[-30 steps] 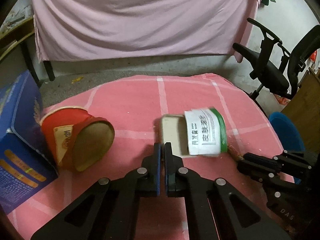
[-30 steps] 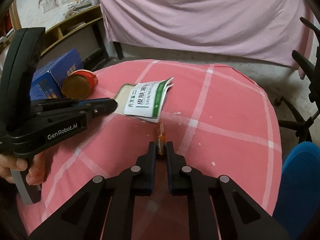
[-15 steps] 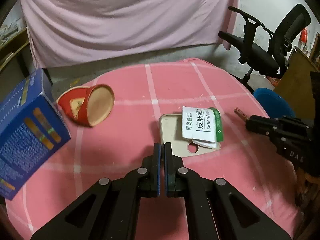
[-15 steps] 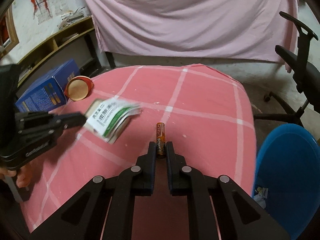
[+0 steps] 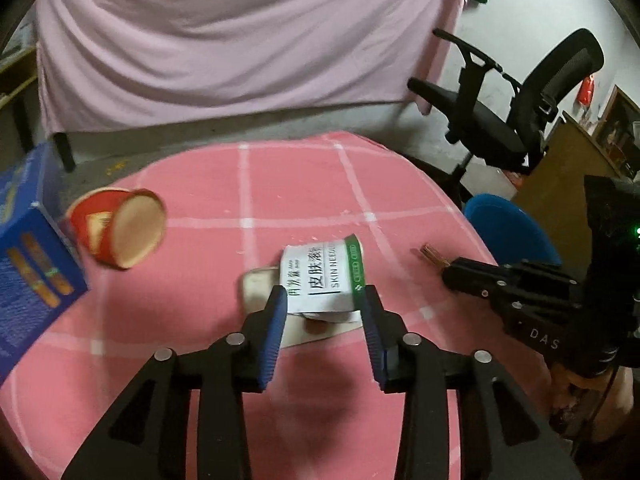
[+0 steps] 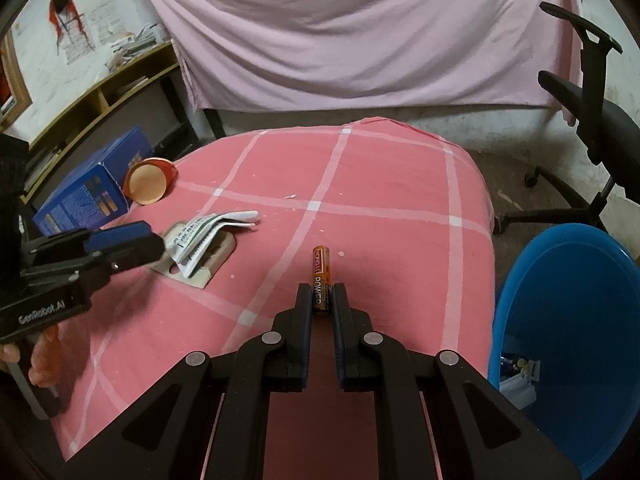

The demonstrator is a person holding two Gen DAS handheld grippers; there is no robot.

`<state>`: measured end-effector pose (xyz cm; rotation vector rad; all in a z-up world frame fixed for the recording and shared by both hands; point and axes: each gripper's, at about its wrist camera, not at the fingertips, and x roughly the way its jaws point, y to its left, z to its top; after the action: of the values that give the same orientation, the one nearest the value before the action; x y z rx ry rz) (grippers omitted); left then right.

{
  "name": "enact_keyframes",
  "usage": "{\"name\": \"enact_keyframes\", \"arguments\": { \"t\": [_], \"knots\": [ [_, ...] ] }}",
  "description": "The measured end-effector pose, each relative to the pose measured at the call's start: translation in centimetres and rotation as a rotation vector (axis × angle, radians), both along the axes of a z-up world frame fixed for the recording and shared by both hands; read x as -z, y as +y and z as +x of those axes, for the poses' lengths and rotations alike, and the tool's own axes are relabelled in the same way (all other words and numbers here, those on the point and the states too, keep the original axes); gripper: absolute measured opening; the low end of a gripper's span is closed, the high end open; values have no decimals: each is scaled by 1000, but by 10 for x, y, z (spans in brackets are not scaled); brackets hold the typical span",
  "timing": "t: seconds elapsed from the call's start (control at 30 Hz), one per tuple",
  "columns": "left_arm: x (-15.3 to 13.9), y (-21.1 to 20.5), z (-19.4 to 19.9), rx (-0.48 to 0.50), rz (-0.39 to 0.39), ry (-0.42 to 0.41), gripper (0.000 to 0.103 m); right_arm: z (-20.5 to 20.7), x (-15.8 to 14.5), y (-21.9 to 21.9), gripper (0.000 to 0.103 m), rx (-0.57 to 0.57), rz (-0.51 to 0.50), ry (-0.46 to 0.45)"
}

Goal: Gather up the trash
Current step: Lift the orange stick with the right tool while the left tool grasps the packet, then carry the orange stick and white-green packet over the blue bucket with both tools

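Note:
My left gripper is open, its fingers on either side of a white and green sachet that lies on a beige card on the pink cloth. The sachet and card also show in the right wrist view. My right gripper is shut on an orange battery and holds it over the table, left of a blue bin. The battery tip shows in the left wrist view.
A red paper cup lies on its side beside a blue box at the table's left. The blue bin stands off the right edge, with some trash inside. A black office chair stands behind it.
My left gripper has opened and moved forward around the sachet. My right gripper, still holding the battery, has shifted a little towards the blue bin.

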<state>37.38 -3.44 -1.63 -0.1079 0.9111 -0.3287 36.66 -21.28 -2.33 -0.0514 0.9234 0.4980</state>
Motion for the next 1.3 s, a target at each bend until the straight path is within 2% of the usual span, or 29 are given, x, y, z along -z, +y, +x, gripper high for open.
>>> {"name": "enact_keyframes", "arguments": {
  "t": [0.13, 0.37, 1.1, 1.3],
  "knots": [
    [4, -3, 8, -16, -9, 9, 45, 0, 0, -2, 8, 5, 12, 6],
    [10, -13, 21, -18, 28, 14, 45, 1, 1, -3, 8, 5, 12, 10],
    [8, -5, 13, -47, 3, 5, 43, 1, 1, -3, 8, 5, 13, 13],
    [0, -3, 1, -53, -33, -67, 43, -4, -3, -4, 8, 8, 13, -23]
  ]
}}
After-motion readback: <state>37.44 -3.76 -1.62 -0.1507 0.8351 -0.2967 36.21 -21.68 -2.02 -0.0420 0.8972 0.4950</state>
